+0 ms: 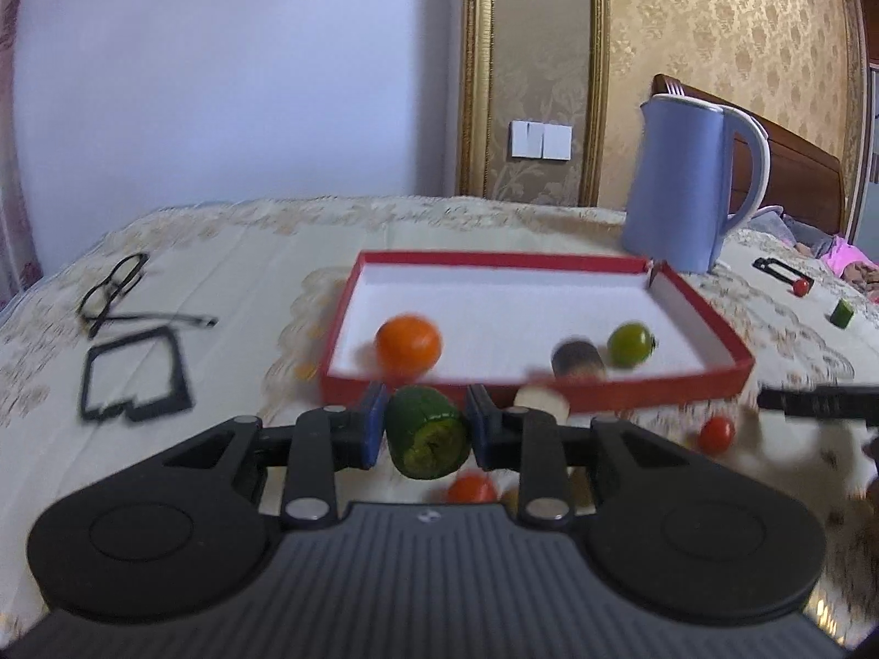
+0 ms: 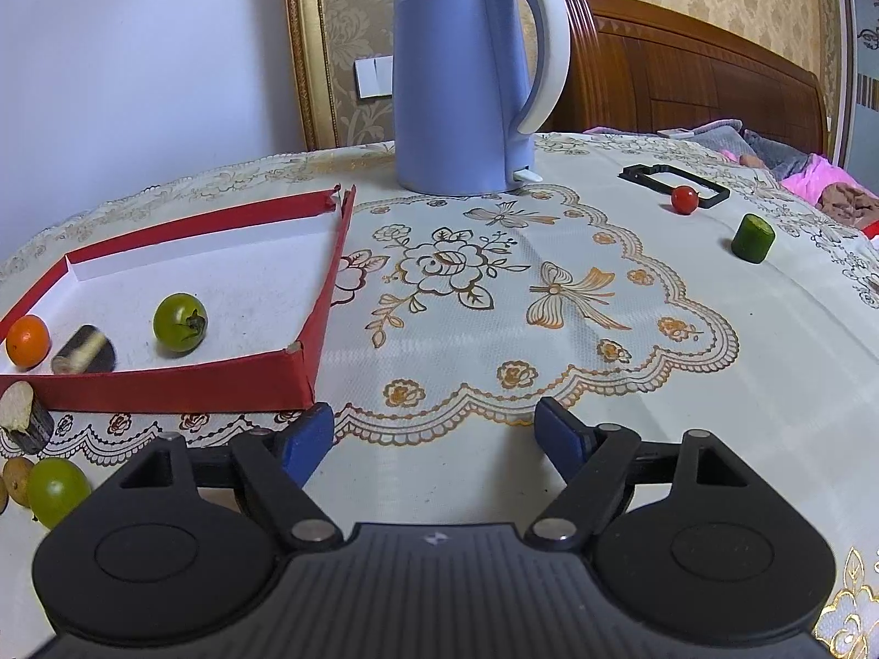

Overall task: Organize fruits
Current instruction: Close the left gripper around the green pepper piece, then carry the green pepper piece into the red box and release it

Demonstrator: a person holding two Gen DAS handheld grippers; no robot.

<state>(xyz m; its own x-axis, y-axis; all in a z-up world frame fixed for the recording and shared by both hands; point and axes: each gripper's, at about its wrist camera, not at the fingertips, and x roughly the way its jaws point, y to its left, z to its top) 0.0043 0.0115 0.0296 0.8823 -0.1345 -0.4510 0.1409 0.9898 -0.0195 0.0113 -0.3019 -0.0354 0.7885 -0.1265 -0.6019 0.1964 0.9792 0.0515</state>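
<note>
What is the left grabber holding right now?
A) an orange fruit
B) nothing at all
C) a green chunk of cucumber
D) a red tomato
C: in the left wrist view the left gripper has its jaws shut on the green cucumber chunk, just in front of the red tray, while the orange fruit already lies inside the tray.

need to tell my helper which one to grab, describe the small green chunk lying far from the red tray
Start at the blue kettle and look right across the tablecloth, past the black frame with a red cherry tomato beside it. Just nearer sits the green chunk: a short, dark green cylinder with a flat cut top, unlike the round tomato.
</note>
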